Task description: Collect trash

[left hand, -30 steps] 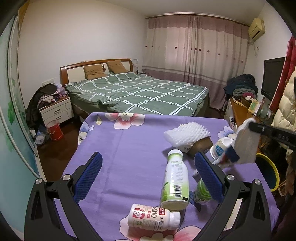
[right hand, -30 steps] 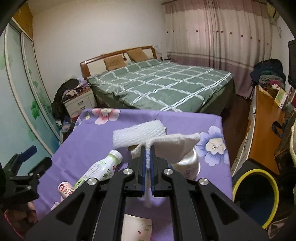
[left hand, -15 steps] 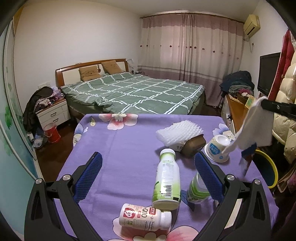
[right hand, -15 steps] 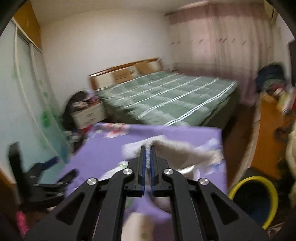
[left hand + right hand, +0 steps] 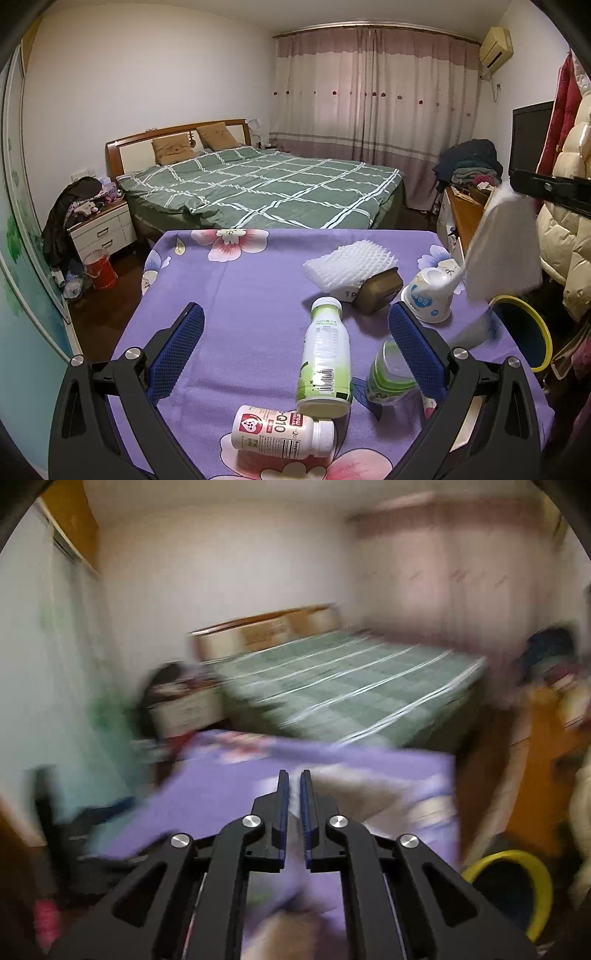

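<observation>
The left hand-held gripper (image 5: 295,354) waits low over the purple flowered bench (image 5: 229,295) with its jaws wide and empty, framing two bottles (image 5: 325,362) lying there, probably the next pickups. At the right, the right hand-held gripper (image 5: 294,805), jaws barely parted, pinches a white paper napkin (image 5: 502,247) above the yellow-rimmed bin (image 5: 524,332), presumably to drop it. A green checked bed (image 5: 266,188) sits beyond.

Right wrist view (image 5: 295,701) wholly motion-blurred
</observation>
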The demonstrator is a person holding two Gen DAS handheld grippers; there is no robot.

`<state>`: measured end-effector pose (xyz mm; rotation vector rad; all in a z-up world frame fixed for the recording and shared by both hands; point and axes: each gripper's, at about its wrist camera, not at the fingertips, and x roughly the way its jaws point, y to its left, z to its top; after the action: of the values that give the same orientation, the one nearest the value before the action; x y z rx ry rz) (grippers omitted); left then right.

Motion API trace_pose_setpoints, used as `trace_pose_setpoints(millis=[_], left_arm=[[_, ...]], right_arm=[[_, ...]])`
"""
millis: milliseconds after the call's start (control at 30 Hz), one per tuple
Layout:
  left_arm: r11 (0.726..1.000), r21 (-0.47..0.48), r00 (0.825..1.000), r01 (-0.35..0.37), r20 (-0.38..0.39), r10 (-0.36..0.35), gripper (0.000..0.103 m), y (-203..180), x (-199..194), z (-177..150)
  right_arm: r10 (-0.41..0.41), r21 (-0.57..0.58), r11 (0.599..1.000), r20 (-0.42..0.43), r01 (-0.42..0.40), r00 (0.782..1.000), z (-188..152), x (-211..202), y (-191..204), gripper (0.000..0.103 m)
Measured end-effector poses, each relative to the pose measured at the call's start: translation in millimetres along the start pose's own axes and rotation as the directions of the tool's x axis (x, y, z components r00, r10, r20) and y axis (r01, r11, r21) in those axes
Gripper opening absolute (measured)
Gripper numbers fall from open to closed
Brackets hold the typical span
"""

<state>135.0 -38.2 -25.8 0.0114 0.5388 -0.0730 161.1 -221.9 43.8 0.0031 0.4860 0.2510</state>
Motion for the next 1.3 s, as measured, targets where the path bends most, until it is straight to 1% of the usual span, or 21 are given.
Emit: trace_pose_setpoints(millis=[33, 67, 100, 133, 167, 233, 333, 367, 433, 467, 533, 600, 733, 767, 800, 833, 867, 933, 1033, 1133, 1300], left_arm=[[1.0, -0.001, 1.0, 0.0, 0.001, 0.0, 0.098, 1.0, -1.8, 0.0], [1.0, -0.003, 1.0, -0.001, 0.0, 0.001, 0.098, 2.2, -2.0, -0.1], [1.0, -0.005, 1.0, -0.002, -0.001, 0.002, 0.098, 3.2, -1.8, -0.2], [1.0, -0.009, 1.0, -0.002, -0.002, 0.002, 0.098, 4.6, -1.6, -0.4], [1.0, -0.013, 1.0, -0.001, -0.002, 0.001, 0.098, 5.5, -1.5, -0.6], [1.0, -0.018, 1.0, 0.002, -0.004, -0.002, 0.098, 6.8, -1.3, -1.4], [1.0, -0.013, 1.0, 0.003, -0.009, -0.003, 0.098, 5.5, 0.1, -2.2], [1.0, -0.012, 1.0, 0.005, -0.01, -0.005, 0.098, 4.5, 0.4, -2.4], [1.0, -0.01, 1.0, 0.008, -0.011, -0.008, 0.098, 3.3, 1.6, -1.4], [1.0, -0.007, 1.0, 0.008, -0.01, -0.008, 0.098, 1.8, 1.8, -1.4], [1.0, -0.003, 1.0, 0.009, -0.01, -0.009, 0.098, -0.2, 1.7, -1.7], [1.0, -0.001, 1.0, 0.009, -0.011, -0.009, 0.098, -2.4, 1.9, -1.9], [1.0, 0.003, 1.0, 0.009, -0.011, -0.009, 0.098, -4.1, 1.5, -2.2], [1.0, 0.006, 1.0, 0.008, -0.009, -0.008, 0.098, -4.5, 1.2, -2.0], [1.0, 0.009, 1.0, 0.005, -0.008, -0.005, 0.098, -4.8, 1.1, -2.0], [1.0, 0.009, 1.0, 0.001, -0.007, -0.001, 0.098, -4.3, 1.4, -1.7], [1.0, 0.006, 1.0, 0.001, -0.008, -0.001, 0.098, -3.2, 1.0, -1.9], [1.0, -0.004, 1.0, 0.003, -0.01, -0.003, 0.098, -1.1, 2.6, -1.9], [1.0, -0.005, 1.0, 0.005, -0.017, -0.005, 0.098, -1.6, 5.5, -3.4], [1.0, -0.001, 1.0, 0.014, -0.021, -0.014, 0.098, -3.3, 6.5, -4.4], [1.0, 0.009, 0.999, 0.028, -0.02, -0.028, 0.098, -9.0, 4.0, -4.9]], right_arm=[[0.098, 0.031, 0.995, -0.046, -0.097, 0.994, 0.0, 5.4, -4.0, 0.008], [0.162, 0.045, 0.986, -0.079, -0.158, 0.984, -1.1, 9.0, -4.8, 0.008], [0.145, 0.044, 0.989, -0.083, -0.141, 0.986, -1.9, 10.3, -5.0, 0.007], [0.04, 0.024, 0.999, -0.045, -0.039, 0.998, -1.6, 6.9, -5.1, 0.007], [0.004, 0.019, 1.0, -0.026, -0.003, 1.0, -0.8, 4.5, -6.6, 0.007], [0.082, 0.058, 0.995, -0.05, -0.08, 0.995, 1.5, 4.3, -16.2, 0.007], [0.019, 0.057, 0.998, -0.035, -0.017, 0.999, 1.2, 2.1, -21.9, 0.007], [0.038, 0.074, 0.997, -0.054, -0.034, 0.998, -0.9, 6.2, -26.8, 0.007], [0.022, 0.07, 0.997, -0.094, -0.015, 0.995, -8.2, 17.0, -30.4, 0.009], [0.012, 0.065, 0.998, -0.127, -0.004, 0.992, -13.7, 27.9, -31.0, 0.014], [0.003, 0.056, 0.998, -0.183, 0.007, 0.983, -32.0, 52.4, -31.3, 0.057], [-0.019, 0.042, 0.999, -0.26, 0.031, 0.965, -53.8, 73.8, -32.3, 0.06], [0.01, 0.09, 0.995, -0.412, 0.03, 0.911, -89.5, 131.4, -33.5, 0.064], [0.028, 0.107, 0.994, -0.426, 0.019, 0.904, -97.5, 138.7, -34.9, 0.063], [0.06, 0.14, 0.99, -0.433, 0.001, 0.899, -99.6, 143.2, -35.8, 0.042], [0.077, 0.157, 0.988, -0.435, -0.009, 0.897, -98.9, 143.6, -35.9, 0.008], [0.086, 0.162, 0.987, -0.424, -0.018, 0.902, -96.8, 140.1, -35.3, 0.004], [0.075, 0.151, 0.988, -0.362, -0.021, 0.929, -83.1, 126.0, -32.0, 0.004], [0.08, 0.145, 0.989, -0.285, -0.04, 0.955, -59.8, 100.0, -27.4, 0.004], [0.076, 0.135, 0.99, -0.209, -0.048, 0.975, -36.7, 75.5, -26.8, 0.004], [0.058, 0.115, 0.992, -0.117, -0.044, 0.991, -6.7, 39.2, -31.2, 0.004]])
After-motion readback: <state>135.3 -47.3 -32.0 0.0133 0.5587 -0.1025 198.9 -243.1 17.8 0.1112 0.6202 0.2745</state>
